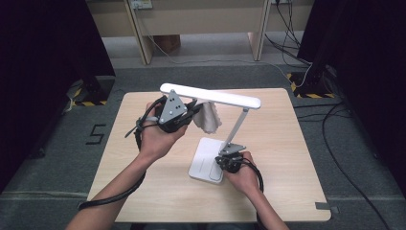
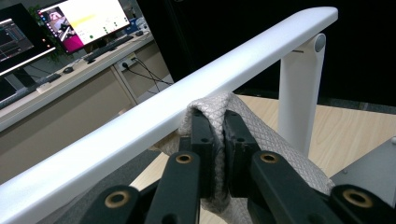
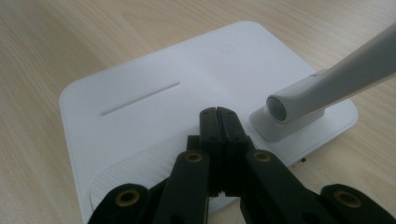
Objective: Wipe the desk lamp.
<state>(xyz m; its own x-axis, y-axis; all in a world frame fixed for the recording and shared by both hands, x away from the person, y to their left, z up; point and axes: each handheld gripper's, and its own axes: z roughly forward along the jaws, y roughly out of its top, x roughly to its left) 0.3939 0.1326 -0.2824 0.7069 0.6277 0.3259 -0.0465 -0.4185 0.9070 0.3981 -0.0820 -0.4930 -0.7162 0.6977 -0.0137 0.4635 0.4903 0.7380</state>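
Observation:
A white desk lamp stands on the wooden table, its flat base [image 1: 203,160] near the front middle and its long light bar [image 1: 210,96] stretched out to the left on a slanted stem. My left gripper [image 1: 194,109] is shut on a pale grey cloth [image 1: 208,119], which hangs just under the bar. In the left gripper view the cloth [image 2: 261,135] is folded over the closed jaws and touches the underside of the bar [image 2: 187,93]. My right gripper [image 1: 222,160] is shut and rests its tips on the lamp base [image 3: 154,79], beside the stem's foot [image 3: 289,107].
The wooden table [image 1: 268,191] has bare room on all sides of the lamp. Dark curtains flank the scene, cables lie on the grey floor at right [image 1: 335,124], and a desk with monitors [image 2: 79,23] stands behind in the left gripper view.

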